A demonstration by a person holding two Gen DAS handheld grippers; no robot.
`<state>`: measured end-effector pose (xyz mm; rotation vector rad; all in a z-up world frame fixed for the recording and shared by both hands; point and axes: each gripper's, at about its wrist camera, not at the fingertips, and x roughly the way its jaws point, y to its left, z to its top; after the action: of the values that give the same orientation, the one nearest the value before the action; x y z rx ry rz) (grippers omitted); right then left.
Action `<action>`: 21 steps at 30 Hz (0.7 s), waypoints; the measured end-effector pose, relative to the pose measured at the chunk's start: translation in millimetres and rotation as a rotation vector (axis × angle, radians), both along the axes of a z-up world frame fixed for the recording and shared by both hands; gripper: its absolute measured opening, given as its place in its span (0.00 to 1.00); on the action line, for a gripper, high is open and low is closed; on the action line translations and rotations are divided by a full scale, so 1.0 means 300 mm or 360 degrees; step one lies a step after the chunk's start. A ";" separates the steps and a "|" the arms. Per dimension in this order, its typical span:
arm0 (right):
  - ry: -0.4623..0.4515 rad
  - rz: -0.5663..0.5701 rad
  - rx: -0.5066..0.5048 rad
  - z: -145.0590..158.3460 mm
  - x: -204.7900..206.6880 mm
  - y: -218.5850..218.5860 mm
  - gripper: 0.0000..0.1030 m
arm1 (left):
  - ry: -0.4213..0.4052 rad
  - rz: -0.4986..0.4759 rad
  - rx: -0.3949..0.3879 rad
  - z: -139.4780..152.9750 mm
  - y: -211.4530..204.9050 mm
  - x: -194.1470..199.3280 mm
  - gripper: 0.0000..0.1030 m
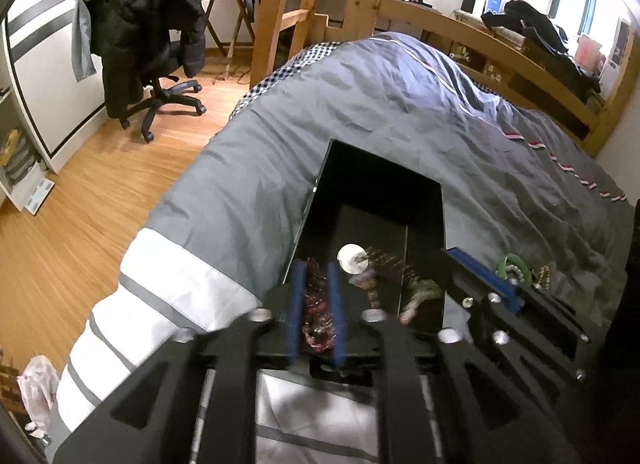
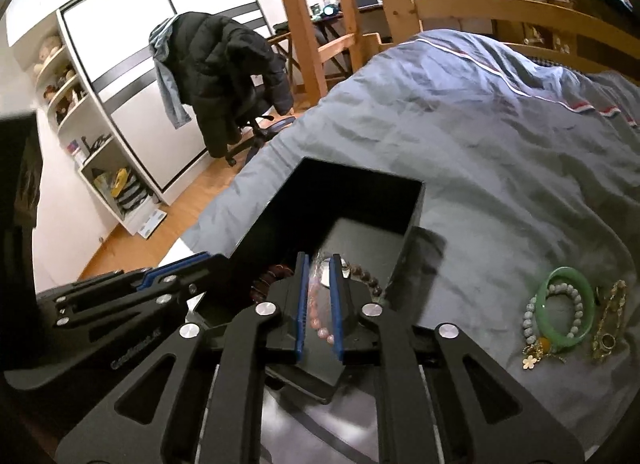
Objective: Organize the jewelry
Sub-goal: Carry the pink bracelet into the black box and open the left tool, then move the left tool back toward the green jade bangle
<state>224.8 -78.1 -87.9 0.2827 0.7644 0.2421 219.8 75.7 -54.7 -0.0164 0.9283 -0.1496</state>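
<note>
A black open box (image 1: 384, 180) (image 2: 352, 192) lies on the grey bedspread. My left gripper (image 1: 316, 264) is shut on a dark red beaded bracelet (image 1: 318, 312) over the box's near end. My right gripper (image 2: 320, 258) is narrowly closed around a pink beaded bracelet (image 2: 316, 312) above the box; it also shows at the right in the left wrist view (image 1: 480, 268). Inside the box lie brown bead bracelets (image 2: 366, 278) and a white round piece (image 1: 351, 258). A green jade bangle (image 2: 566, 306), a pale bead bracelet (image 2: 532, 316) and gold chains (image 2: 610, 316) lie on the bedspread to the right.
The bedspread (image 2: 500, 136) covers a bed with a wooden frame (image 1: 500, 48). An office chair with a black jacket (image 1: 148, 24) stands on the wood floor at left. A white wardrobe with shelves (image 2: 100, 136) stands beyond it.
</note>
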 end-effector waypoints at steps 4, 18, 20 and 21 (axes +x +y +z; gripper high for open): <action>-0.0038 -0.0115 0.0026 0.020 -0.013 -0.060 0.63 | -0.0050 0.0066 -0.0013 0.017 0.018 -0.002 0.48; -0.0035 -0.0477 -0.0453 0.081 -0.131 -0.267 0.93 | -0.0220 -0.0079 0.0113 0.042 -0.123 -0.070 0.81; -0.0029 -0.0520 -0.0498 0.088 -0.168 -0.305 0.94 | -0.0231 -0.0104 0.0117 0.041 -0.149 -0.079 0.84; -0.0027 -0.0538 -0.0514 0.091 -0.185 -0.319 0.94 | -0.0237 -0.0116 0.0117 0.041 -0.166 -0.086 0.86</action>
<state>169.3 -173.9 -60.6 0.1000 0.7144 -0.1973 193.9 26.0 -42.5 0.0954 0.7856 -0.1817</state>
